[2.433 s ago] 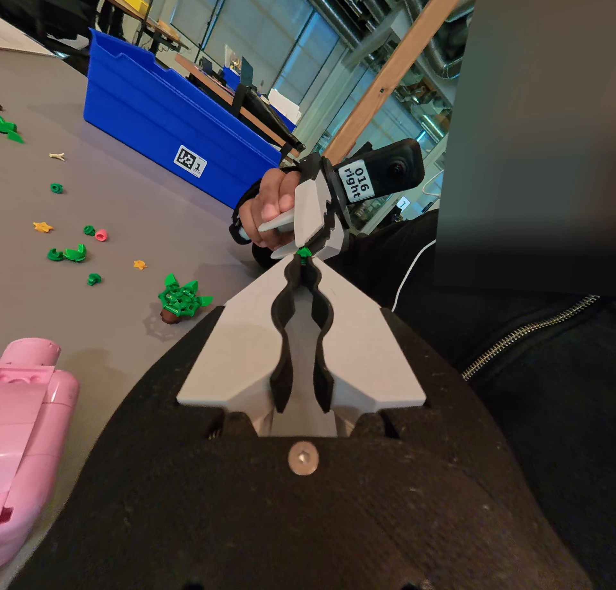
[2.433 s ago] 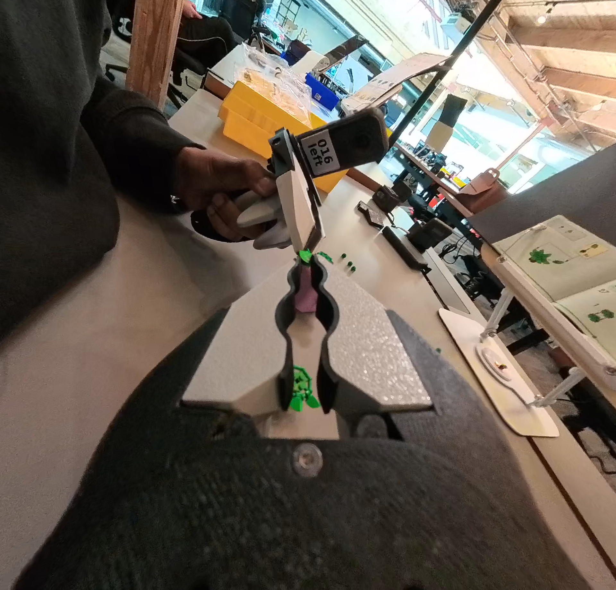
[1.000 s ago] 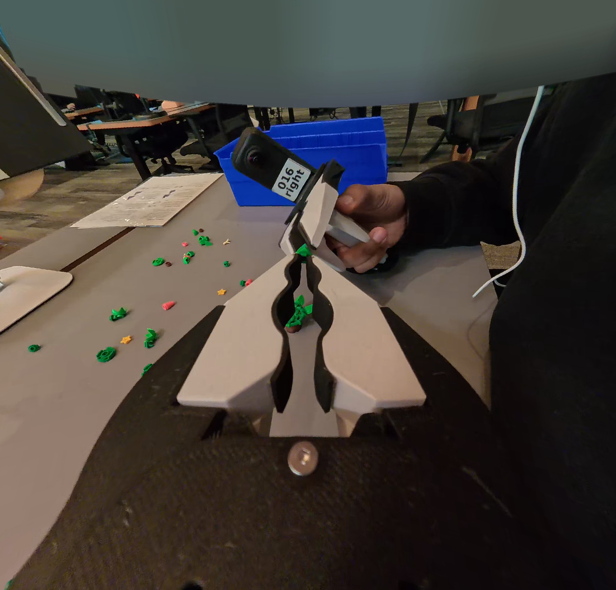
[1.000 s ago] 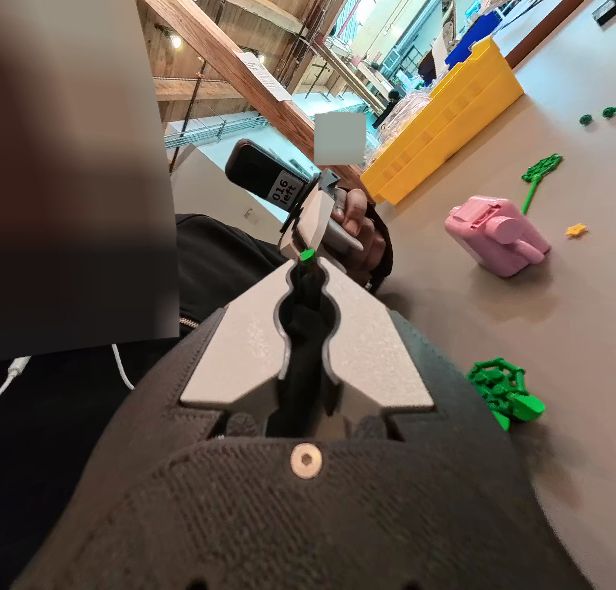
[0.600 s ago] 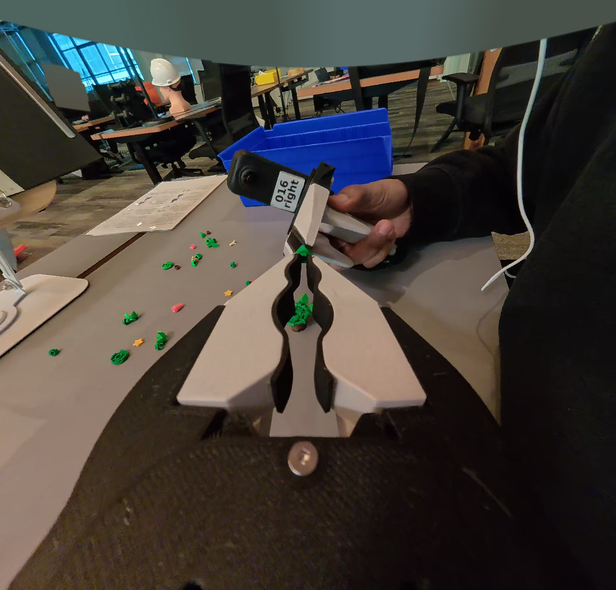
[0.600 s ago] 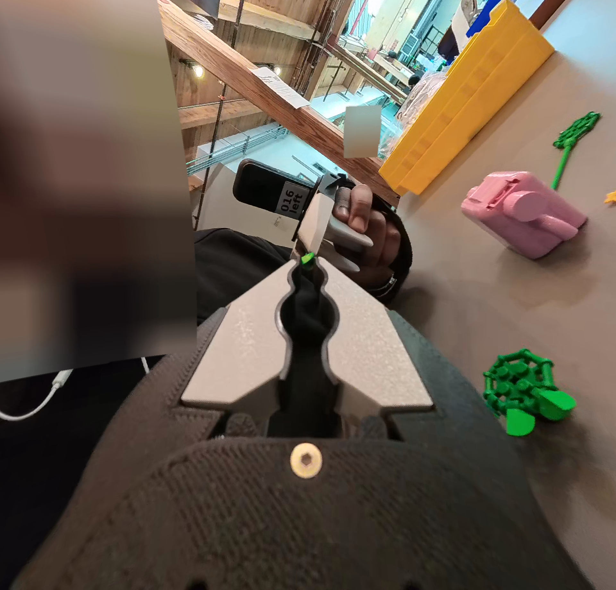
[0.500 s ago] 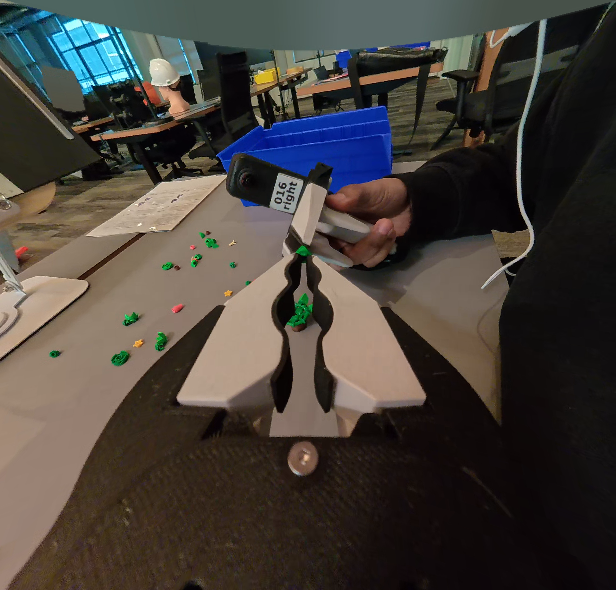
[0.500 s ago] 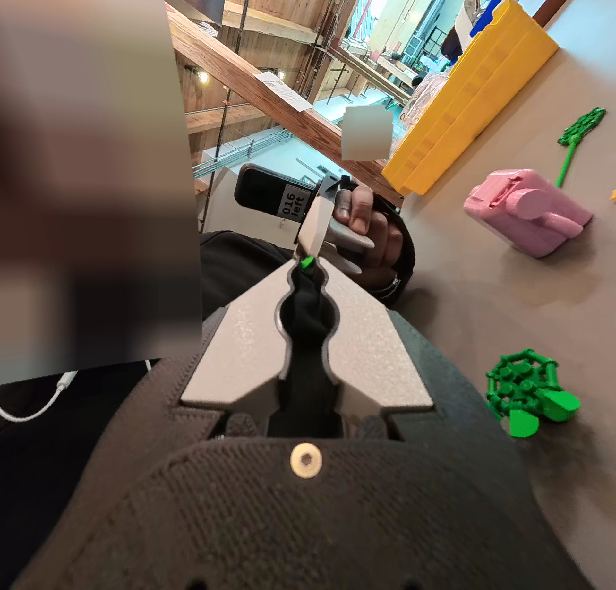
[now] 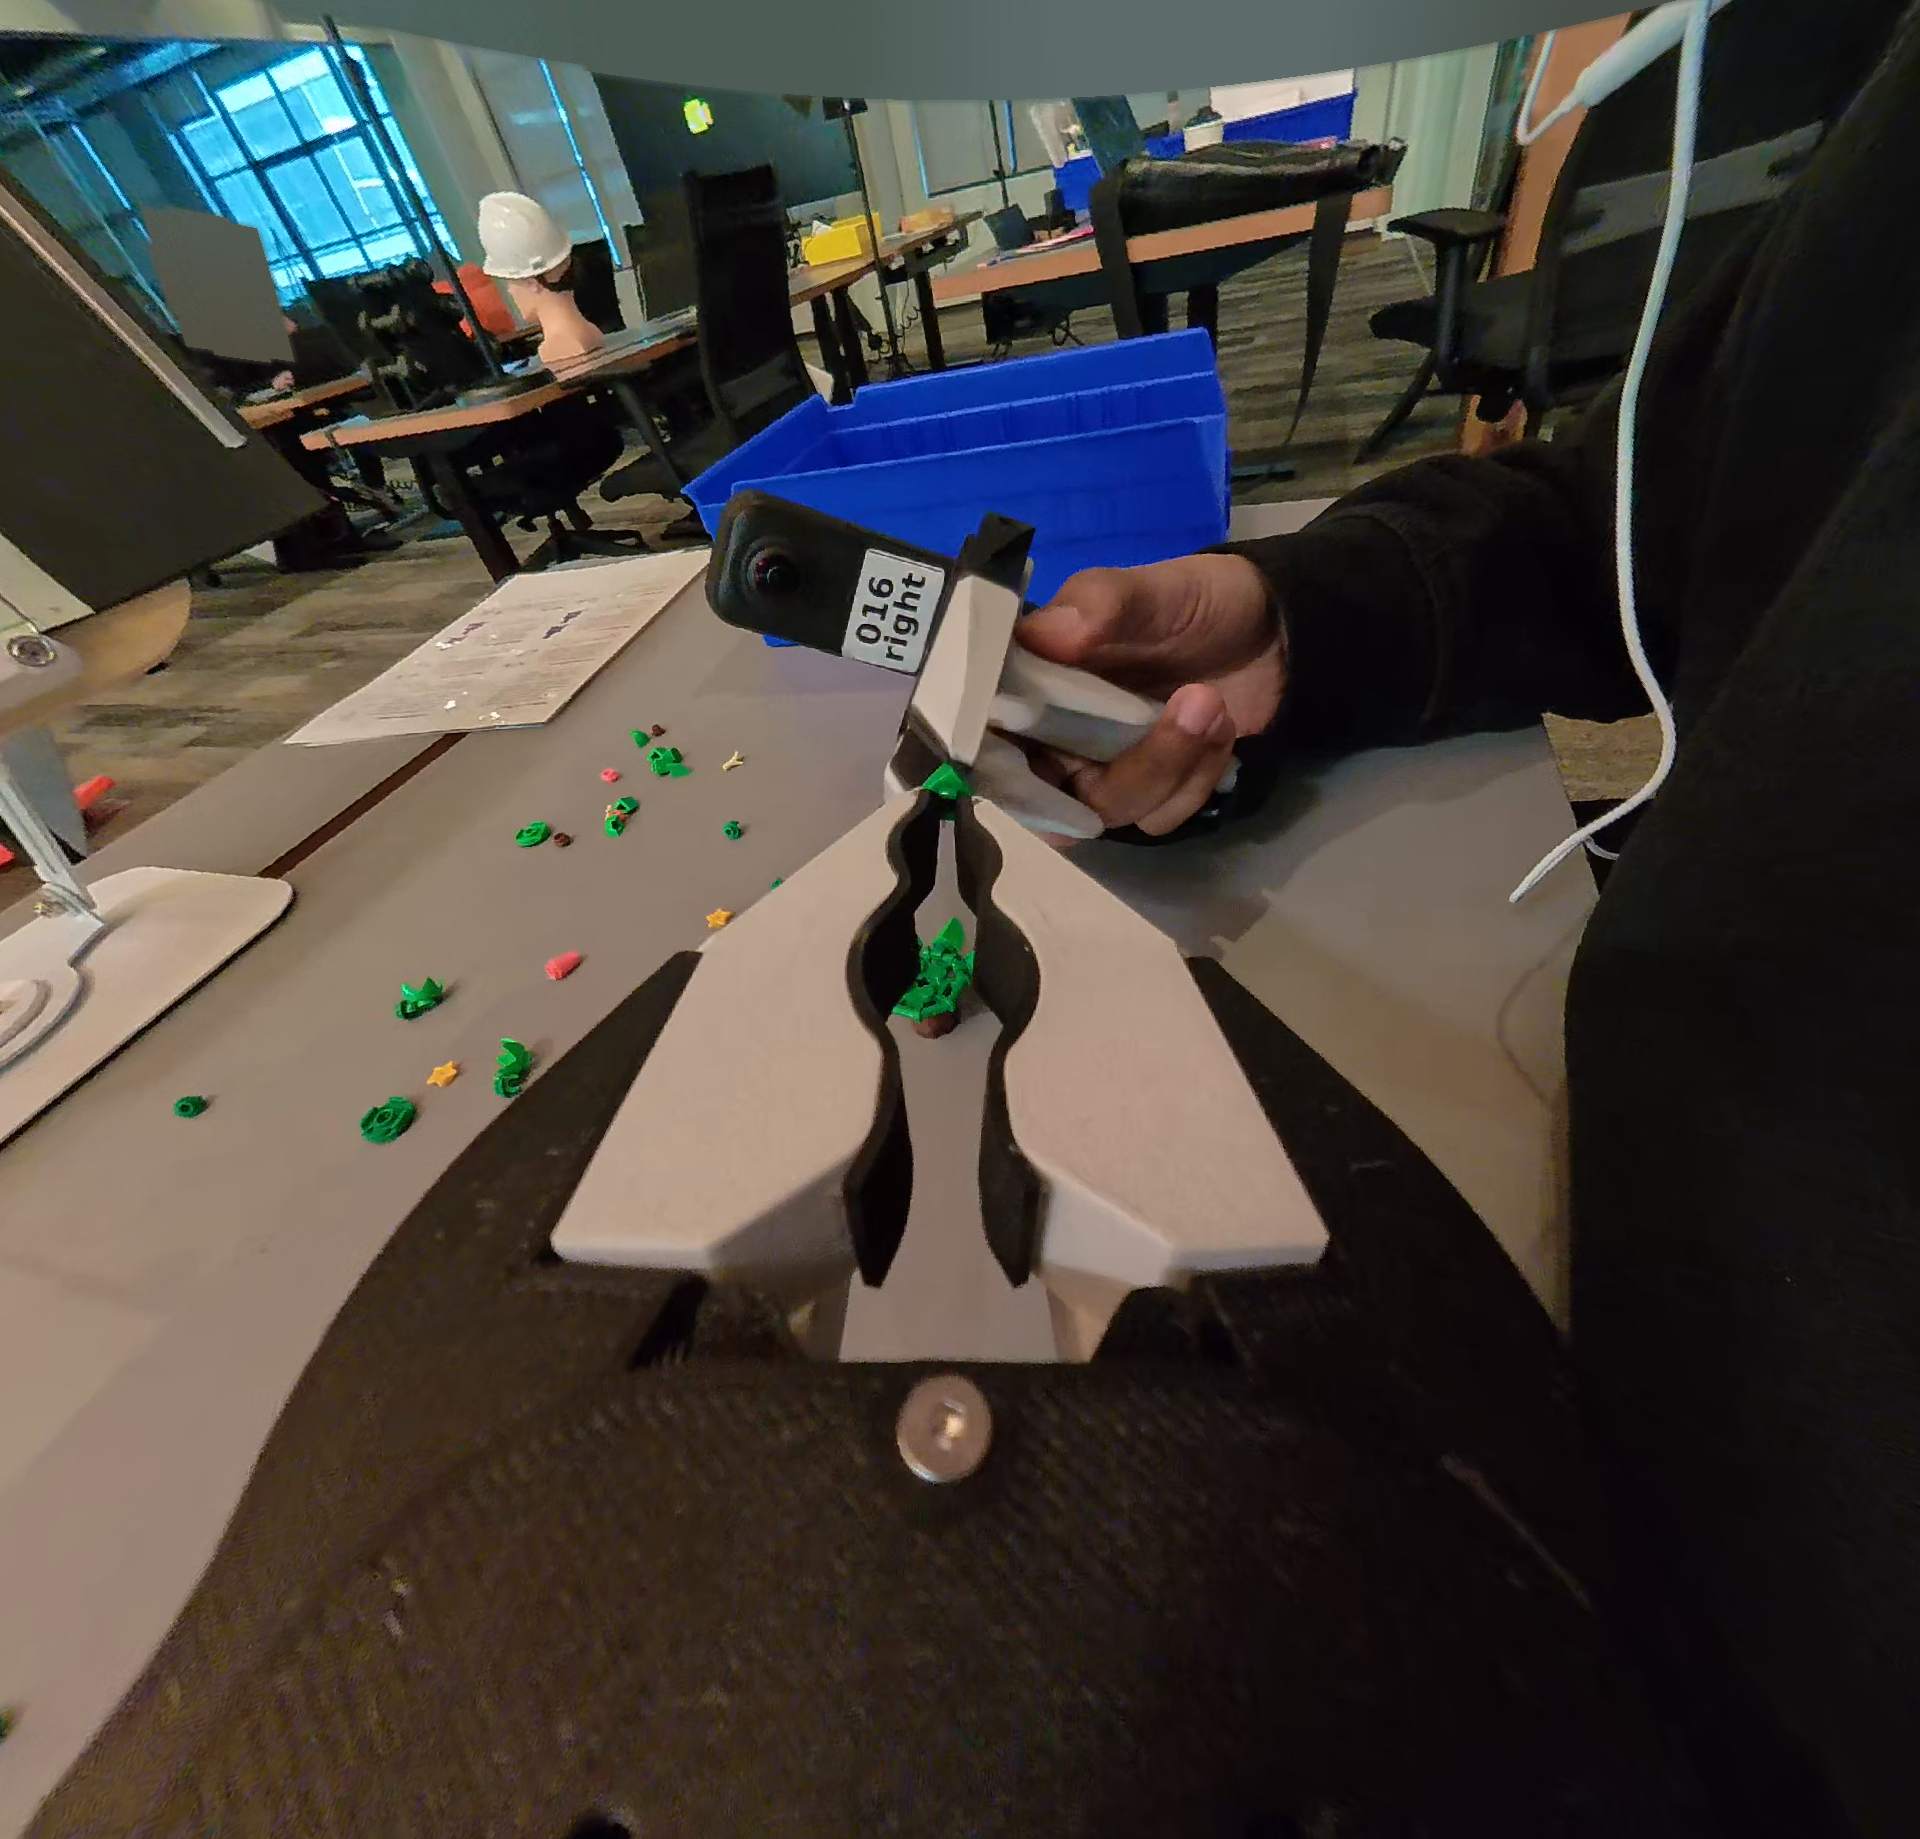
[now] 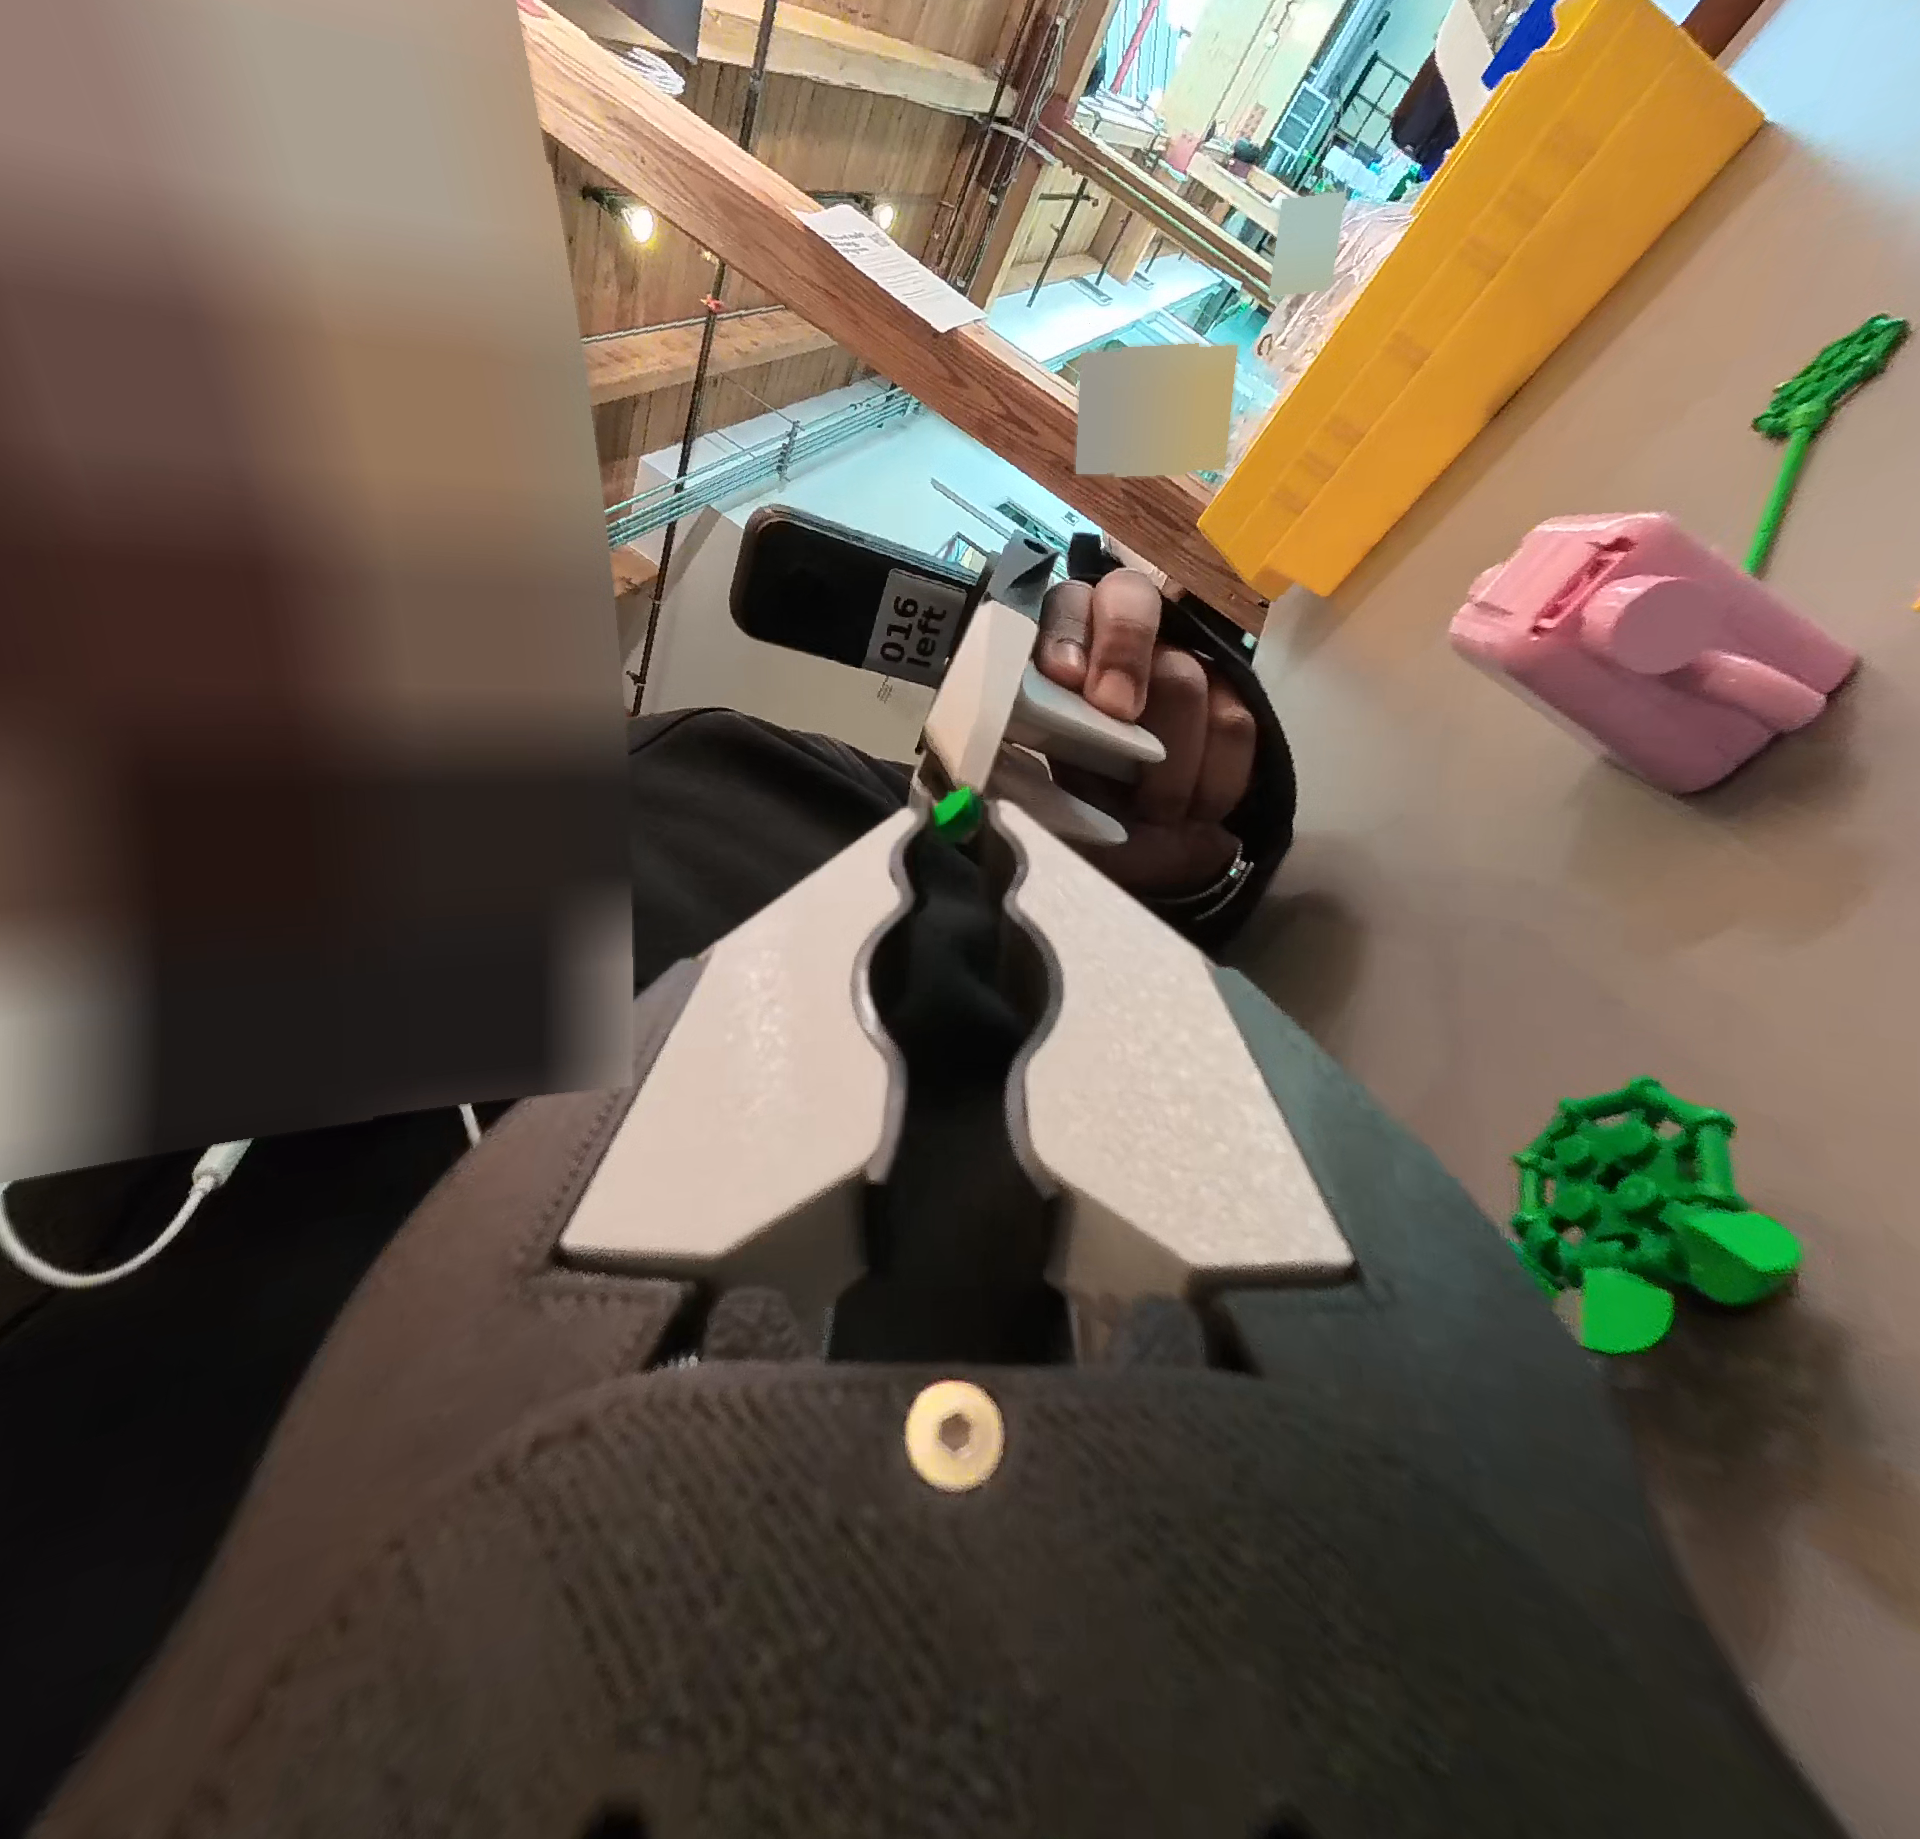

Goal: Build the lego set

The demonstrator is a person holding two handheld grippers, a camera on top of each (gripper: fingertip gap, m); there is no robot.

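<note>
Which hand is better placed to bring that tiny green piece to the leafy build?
Probably left. Both grippers pinch the tiny green piece, but the leafy build lies straight ahead of the left gripper, off to the right gripper's side.

Blue bin (image 9: 997,459) at far table edge; printed sheet (image 9: 499,662) left of it; white stand base (image 9: 125,948) farther left. Yellow bin (image 10: 1475,262) beyond pink case (image 10: 1652,662). Grey table (image 9: 208,1228).
</note>
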